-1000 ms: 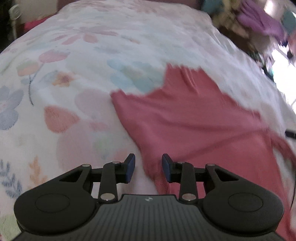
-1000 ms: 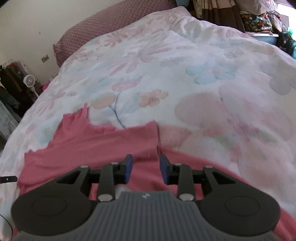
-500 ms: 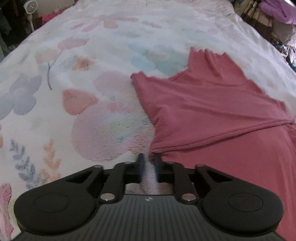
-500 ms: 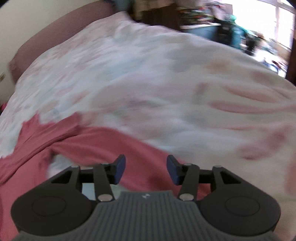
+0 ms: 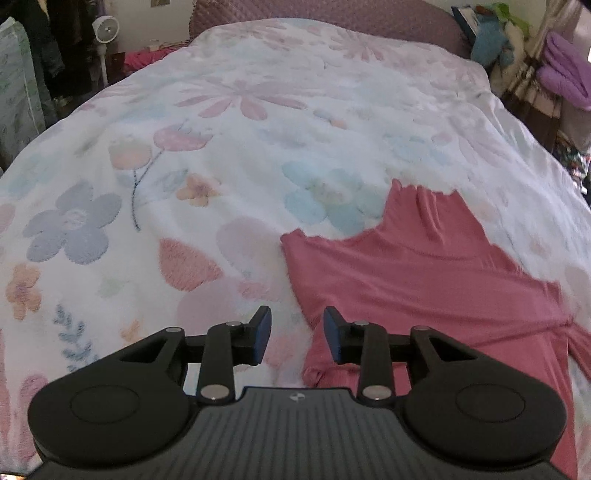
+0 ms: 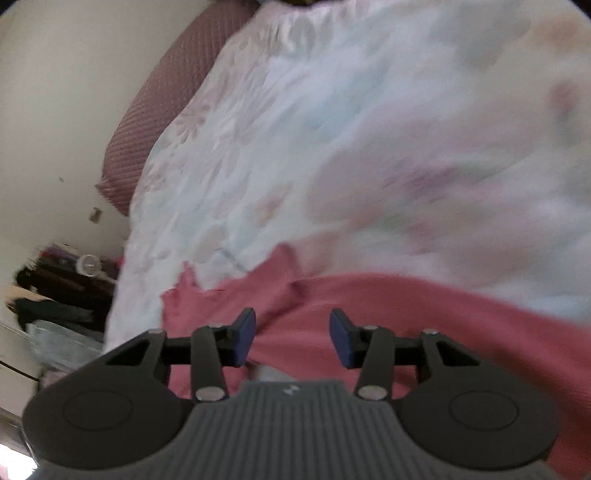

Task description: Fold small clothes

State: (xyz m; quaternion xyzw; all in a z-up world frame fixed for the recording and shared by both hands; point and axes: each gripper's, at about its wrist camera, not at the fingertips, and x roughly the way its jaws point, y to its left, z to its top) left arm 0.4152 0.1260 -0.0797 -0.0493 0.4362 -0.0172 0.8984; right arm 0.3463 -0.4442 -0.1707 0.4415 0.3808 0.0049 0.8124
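Fingers of the left gripper (image 5: pixel 297 335), pinched before, and right gripper (image 6: pixel 292 334) now gape empty over the pink garment (image 5: pixel 424 273).

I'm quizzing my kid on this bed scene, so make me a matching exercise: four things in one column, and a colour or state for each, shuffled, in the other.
Things:
1. garment
2. blanket
3. left tongs
4. headboard

Colours or states:
A. mauve, quilted
B. open, holding nothing
C. pink-red, lying on the bed
D. white with pastel flowers

Pairs: 1-C, 2-D, 3-B, 4-A
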